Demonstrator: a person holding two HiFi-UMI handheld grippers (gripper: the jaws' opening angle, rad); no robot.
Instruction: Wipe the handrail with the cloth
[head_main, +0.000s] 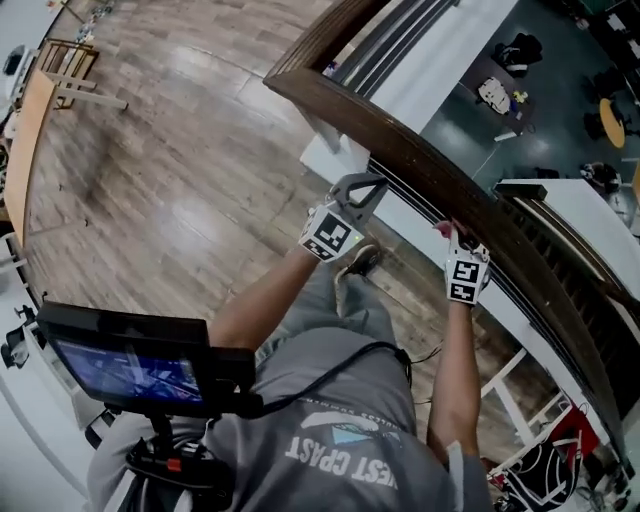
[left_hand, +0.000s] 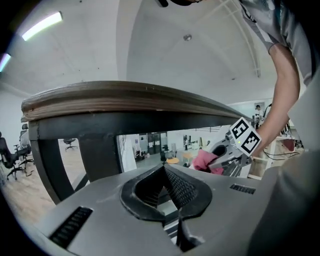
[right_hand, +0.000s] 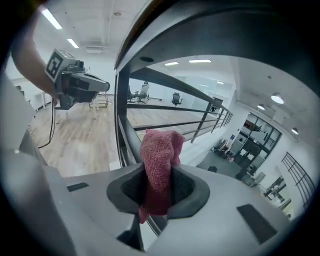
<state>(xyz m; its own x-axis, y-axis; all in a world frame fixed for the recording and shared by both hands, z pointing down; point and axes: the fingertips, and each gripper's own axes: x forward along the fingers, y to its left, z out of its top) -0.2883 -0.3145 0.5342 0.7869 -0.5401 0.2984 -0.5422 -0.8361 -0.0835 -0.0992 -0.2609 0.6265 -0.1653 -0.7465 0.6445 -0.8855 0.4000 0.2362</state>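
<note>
Your right tongs (right_hand: 159, 192) are clamped on the pink-red terry cloth (right_hand: 159, 155), held at the near edge of the dark brown wooden handrail (head_main: 420, 160). Your left tongs (left_hand: 164, 192) are together, empty, near the rail. The wiping seems in hand; next, press the cloth and slide along.

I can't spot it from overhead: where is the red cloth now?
In the right gripper view, the red cloth is clamped in the right tool, beside the dark wooden handrail.
</note>
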